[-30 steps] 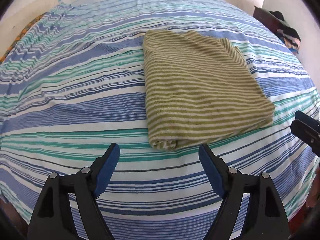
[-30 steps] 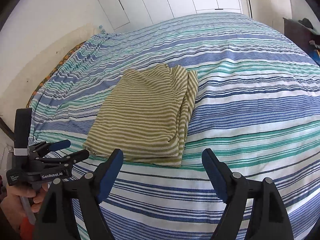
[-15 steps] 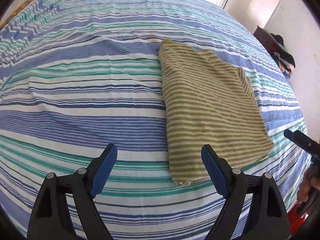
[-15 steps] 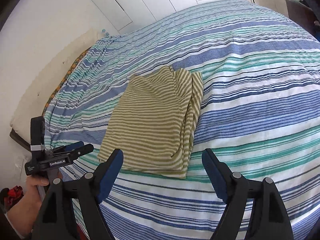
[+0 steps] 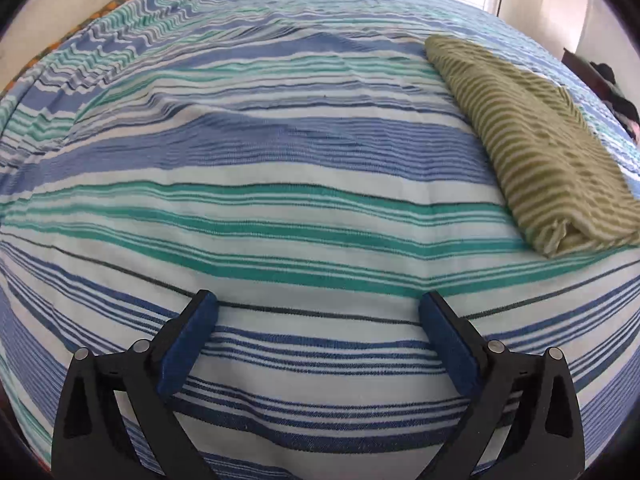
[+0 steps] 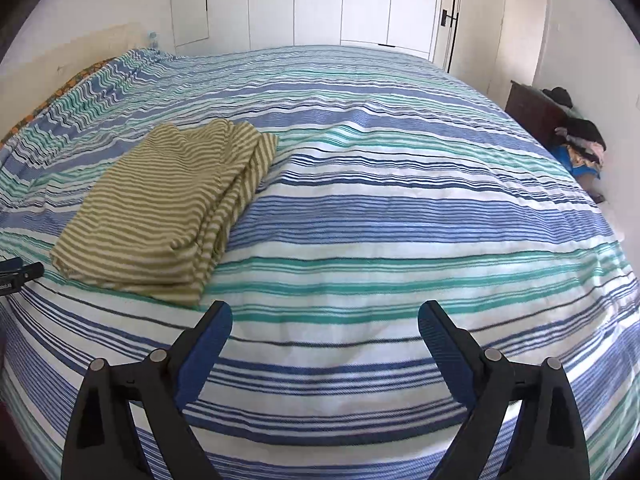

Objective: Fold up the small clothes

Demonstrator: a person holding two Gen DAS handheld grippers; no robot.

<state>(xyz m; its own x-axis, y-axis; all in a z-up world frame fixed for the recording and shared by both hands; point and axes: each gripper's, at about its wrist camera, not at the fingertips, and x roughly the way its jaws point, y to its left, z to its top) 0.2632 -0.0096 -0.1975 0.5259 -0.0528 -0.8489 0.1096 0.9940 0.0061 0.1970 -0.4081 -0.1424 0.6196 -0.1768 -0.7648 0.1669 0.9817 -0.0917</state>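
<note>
A folded olive-and-white striped garment (image 5: 532, 140) (image 6: 168, 208) lies flat on the striped bedspread (image 5: 280, 208) (image 6: 400, 216). It sits at the far right of the left wrist view and at the left of the right wrist view. My left gripper (image 5: 318, 304) hovers over bare bedspread well to the left of the garment, its jaws opening wide with nothing between them. My right gripper (image 6: 324, 314) hovers over the bedspread just right of the garment's near corner, jaws also opening, nothing between them. The left gripper's tip (image 6: 22, 272) pokes in at the left edge of the right wrist view.
White wardrobe doors (image 6: 360, 4) stand behind the bed. A dark cabinet (image 6: 532, 116) with a pile of clothes (image 6: 580, 140) stands by the right wall. An orange patterned cloth (image 6: 76, 80) lies along the bed's far left edge.
My left gripper has swung left, so the garment slid from centre to the far right of its view. My right gripper tilted up and shifted right. Both sets of jaws spread wider.
</note>
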